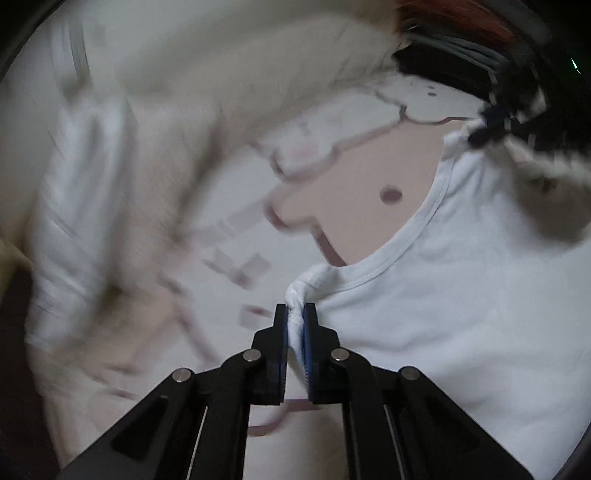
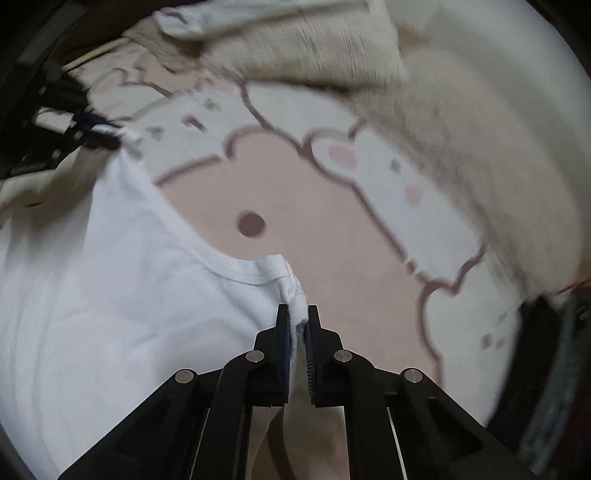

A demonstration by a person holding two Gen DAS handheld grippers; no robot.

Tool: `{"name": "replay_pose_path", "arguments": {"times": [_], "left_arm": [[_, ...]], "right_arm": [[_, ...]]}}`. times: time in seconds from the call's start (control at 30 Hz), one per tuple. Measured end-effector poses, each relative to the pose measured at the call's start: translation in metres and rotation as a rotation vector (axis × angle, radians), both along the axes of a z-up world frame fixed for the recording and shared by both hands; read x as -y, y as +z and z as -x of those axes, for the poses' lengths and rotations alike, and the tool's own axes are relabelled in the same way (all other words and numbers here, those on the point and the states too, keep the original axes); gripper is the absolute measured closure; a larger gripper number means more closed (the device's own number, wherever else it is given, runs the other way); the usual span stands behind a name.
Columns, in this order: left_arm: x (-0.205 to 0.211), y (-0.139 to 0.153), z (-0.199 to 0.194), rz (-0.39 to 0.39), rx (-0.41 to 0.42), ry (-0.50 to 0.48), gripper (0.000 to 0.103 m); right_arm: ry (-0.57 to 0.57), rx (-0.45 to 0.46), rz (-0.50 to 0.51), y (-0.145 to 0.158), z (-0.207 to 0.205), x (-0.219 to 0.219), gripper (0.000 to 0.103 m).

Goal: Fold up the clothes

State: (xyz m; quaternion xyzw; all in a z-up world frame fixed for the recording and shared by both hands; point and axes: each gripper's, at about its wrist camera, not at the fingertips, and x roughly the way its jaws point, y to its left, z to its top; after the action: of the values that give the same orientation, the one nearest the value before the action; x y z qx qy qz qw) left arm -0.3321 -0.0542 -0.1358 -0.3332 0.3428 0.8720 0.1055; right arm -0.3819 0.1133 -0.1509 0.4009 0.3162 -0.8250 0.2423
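Note:
A white T-shirt (image 1: 443, 280) hangs stretched between my two grippers above a pink and white cartoon-print sheet (image 1: 362, 177). My left gripper (image 1: 295, 310) is shut on a bunched piece of the shirt's edge by the neckline. My right gripper (image 2: 297, 310) is shut on the other bunched shoulder edge of the shirt (image 2: 110, 280). In each wrist view the other gripper shows far off, black, pinching the shirt's far corner: the right gripper (image 1: 484, 129) and the left gripper (image 2: 99, 134).
Cream fluffy garments (image 1: 229, 85) lie blurred on the sheet behind, also in the right wrist view (image 2: 461, 158). A white folded cloth (image 2: 192, 18) lies at the top. Dark items with an orange patch (image 1: 461, 26) sit at the upper right.

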Motion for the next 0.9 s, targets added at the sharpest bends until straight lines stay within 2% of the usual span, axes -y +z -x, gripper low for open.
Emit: {"name": "replay_pose_path", "arguments": {"times": [0.03,0.1,0.17,0.23,0.3,0.43,0.5,0.67,0.9], "left_arm": [[-0.006,0.008,-0.021,0.057,-0.075,-0.034,0.095],[-0.015,0.022,-0.063,0.095,-0.126,-0.089,0.095],[-0.020,0.029,-0.098,0.108,-0.134,-0.121,0.095],[-0.029,0.032,-0.146,0.161,-0.171,-0.184,0.095],[-0.040,0.029,-0.189,0.202,-0.191,-0.237,0.095],[-0.057,0.015,-0.272,0.253,-0.207,-0.342,0.095],[-0.067,0.006,-0.313,0.265,-0.193,-0.422,0.095],[-0.071,-0.020,-0.383,0.354,-0.160,-0.579,0.095],[-0.071,-0.026,-0.426,0.416,-0.133,-0.658,0.095]], "right_arm": [[0.024,-0.045,-0.012,0.011,-0.016,0.002,0.096],[0.077,-0.131,-0.035,0.032,-0.051,0.004,0.096],[0.129,-0.190,-0.053,0.049,-0.089,0.002,0.096],[0.174,-0.215,-0.079,0.057,-0.130,-0.002,0.096],[0.246,-0.280,-0.130,0.060,-0.180,-0.008,0.096],[0.346,-0.353,-0.172,0.059,-0.267,-0.021,0.096],[0.390,-0.335,-0.214,0.048,-0.302,-0.028,0.096],[0.451,-0.240,-0.319,0.012,-0.365,-0.043,0.097],[0.468,-0.199,-0.292,0.001,-0.413,-0.056,0.097]]}}
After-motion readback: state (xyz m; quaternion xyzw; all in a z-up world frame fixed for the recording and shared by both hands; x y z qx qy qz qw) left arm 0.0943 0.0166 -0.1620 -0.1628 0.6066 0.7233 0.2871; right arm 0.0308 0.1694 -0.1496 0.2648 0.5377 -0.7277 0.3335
